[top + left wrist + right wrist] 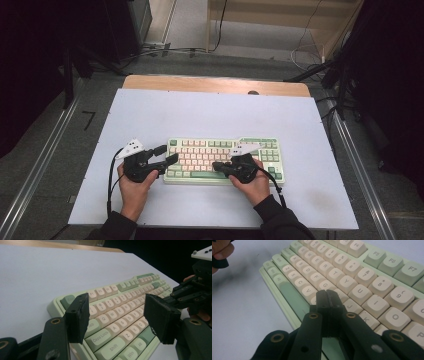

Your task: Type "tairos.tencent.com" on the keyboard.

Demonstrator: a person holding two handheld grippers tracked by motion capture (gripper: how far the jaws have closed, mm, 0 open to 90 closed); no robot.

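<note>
Nearest the high view, my two hands hold black claws over the green-and-cream plastic keyboard [225, 160] lying mid-table on the white table sheet [210, 115]. Looking along my left claw [120, 315], its jaws stand wide, empty, at the keyboard's left end. Along my right claw [327, 298], jaws pressed together, empty, over the near middle keys.

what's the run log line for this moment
left claw open at keyboard left end | right claw shut over keys
</note>
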